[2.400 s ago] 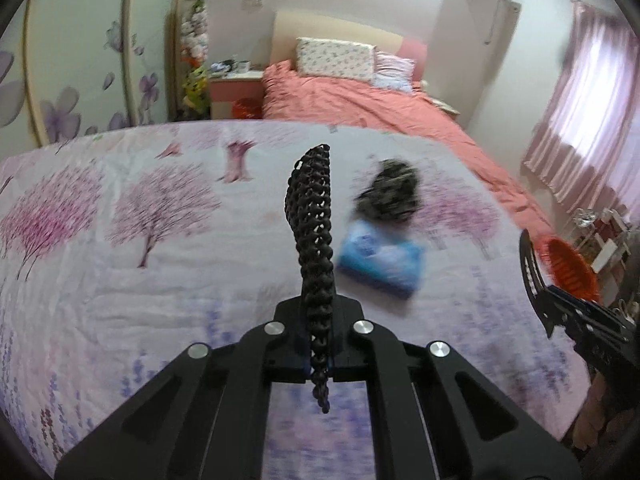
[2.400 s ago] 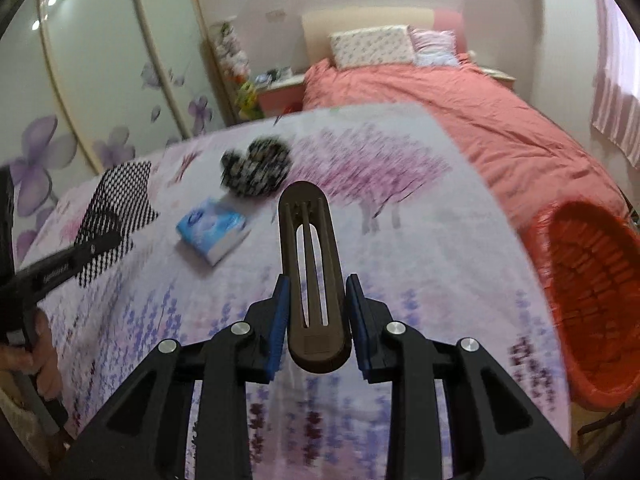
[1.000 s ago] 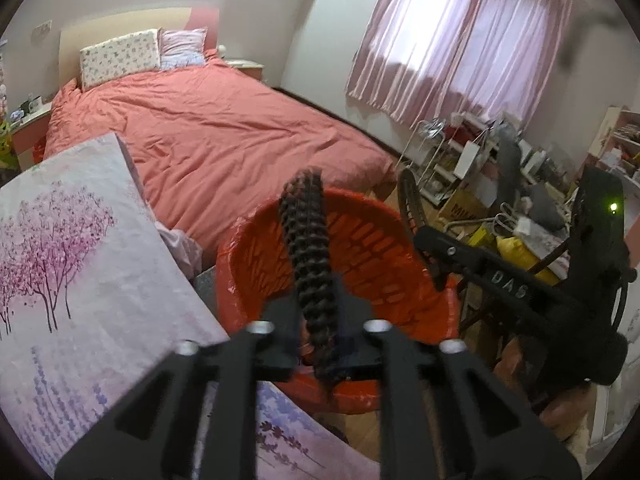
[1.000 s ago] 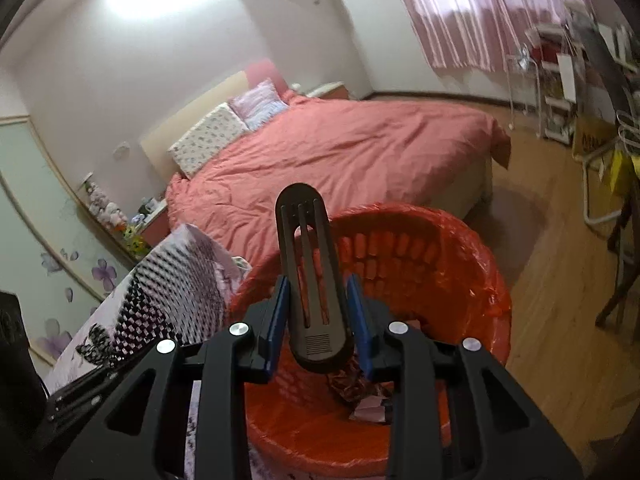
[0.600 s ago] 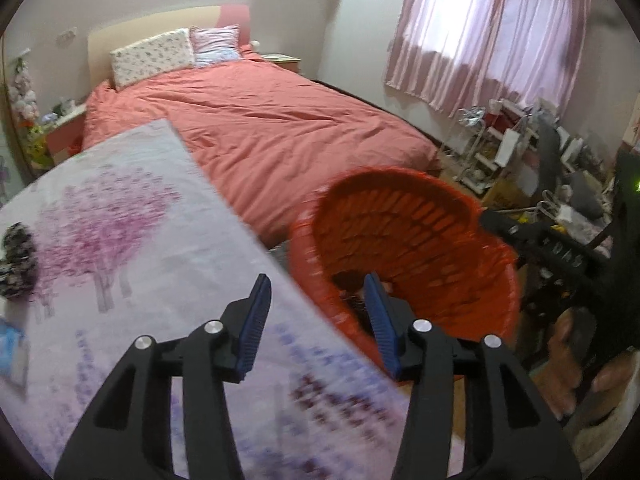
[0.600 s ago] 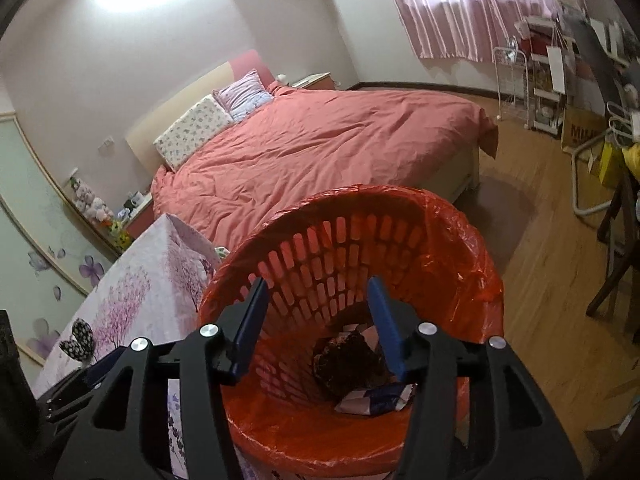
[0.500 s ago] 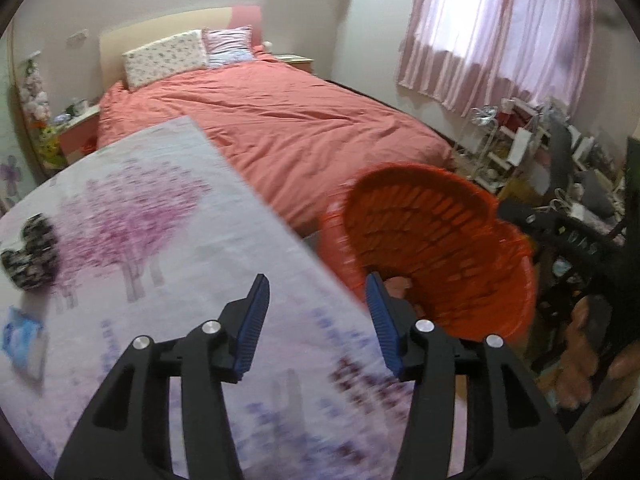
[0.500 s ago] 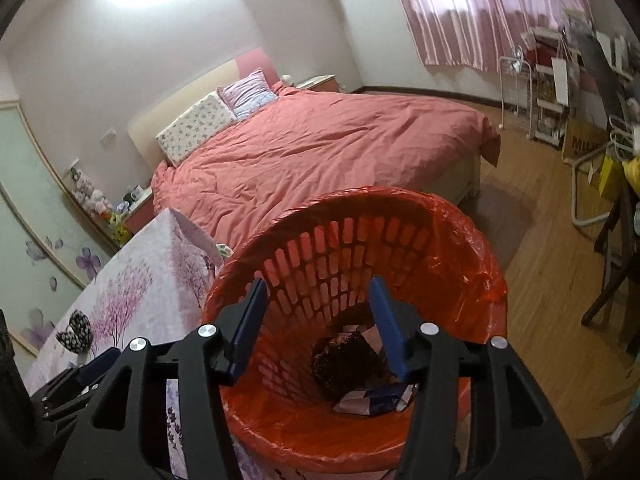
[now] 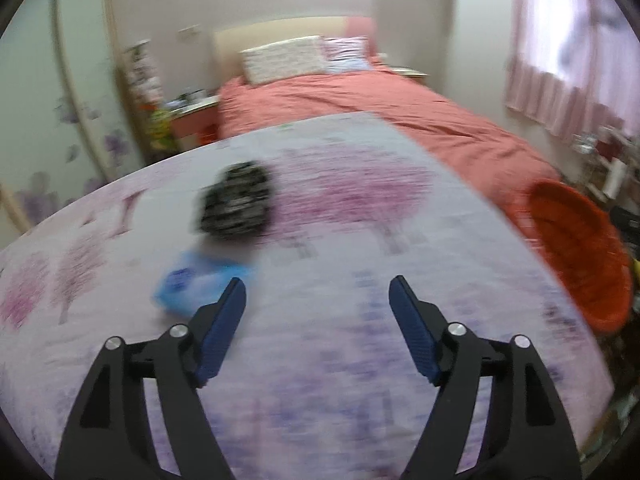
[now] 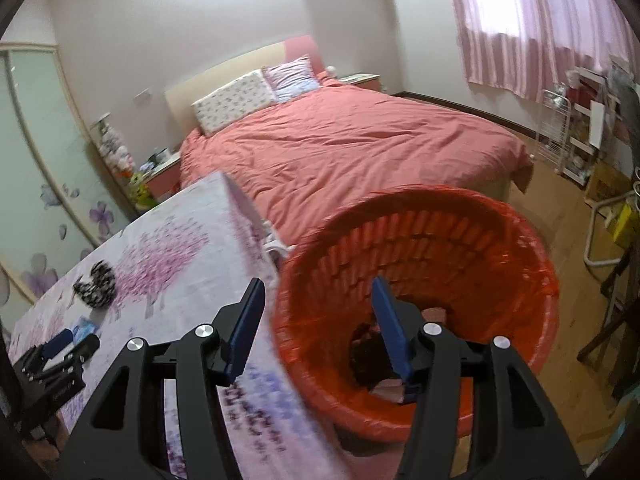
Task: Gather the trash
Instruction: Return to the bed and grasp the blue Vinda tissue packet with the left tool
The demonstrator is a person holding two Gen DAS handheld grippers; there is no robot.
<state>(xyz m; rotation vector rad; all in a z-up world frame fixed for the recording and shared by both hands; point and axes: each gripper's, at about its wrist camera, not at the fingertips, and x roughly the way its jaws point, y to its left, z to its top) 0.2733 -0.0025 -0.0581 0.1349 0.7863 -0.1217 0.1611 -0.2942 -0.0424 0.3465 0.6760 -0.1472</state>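
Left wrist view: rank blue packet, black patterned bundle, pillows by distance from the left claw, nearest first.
Measured from the left claw:
1. Blue packet: on the floral cloth, just beyond the claw's left finger.
2. Black patterned bundle: farther up the cloth, left of centre.
3. Pillows: at the head of the pink bed, beyond the cloth's far edge.

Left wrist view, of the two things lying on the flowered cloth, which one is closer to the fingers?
The blue packet, lying just beyond the left gripper's fingers. The black-and-white patterned bundle lies farther back, toward the bed.
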